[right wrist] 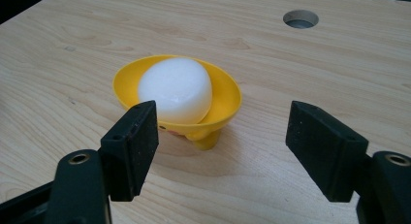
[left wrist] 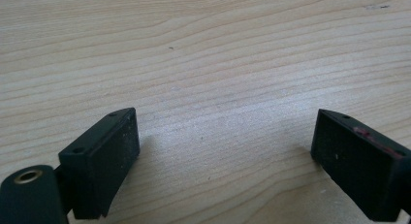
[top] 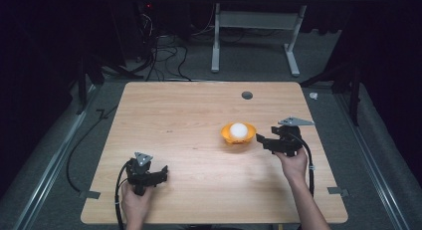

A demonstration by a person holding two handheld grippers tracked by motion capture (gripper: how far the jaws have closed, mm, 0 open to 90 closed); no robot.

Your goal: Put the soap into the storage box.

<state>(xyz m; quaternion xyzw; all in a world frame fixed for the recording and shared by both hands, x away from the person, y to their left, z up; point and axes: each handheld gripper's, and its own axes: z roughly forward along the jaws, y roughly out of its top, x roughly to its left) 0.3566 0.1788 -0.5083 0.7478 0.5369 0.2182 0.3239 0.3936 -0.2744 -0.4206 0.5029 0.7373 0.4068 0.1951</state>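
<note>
A small yellow bowl [top: 238, 134] stands on the wooden table [top: 189, 110], right of centre, and holds a white rounded lump [top: 239, 130]. In the right gripper view the bowl [right wrist: 223, 95] with the white lump [right wrist: 176, 89] sits just beyond the jaws and tilts on its stubby foot. My right gripper [top: 260, 139] is open and close to the bowl's right side, not touching it. My left gripper [top: 162, 172] rests near the front left of the table, open, with bare wood between its pads [left wrist: 109, 158].
A round cable hole [top: 247, 95] is set in the table's far side, also seen as a hole [right wrist: 300, 18] in the right gripper view. Beyond the table are cables [top: 164, 51] on the floor and a grey desk frame [top: 256, 36]. Tape tabs [top: 338, 191] mark the front corners.
</note>
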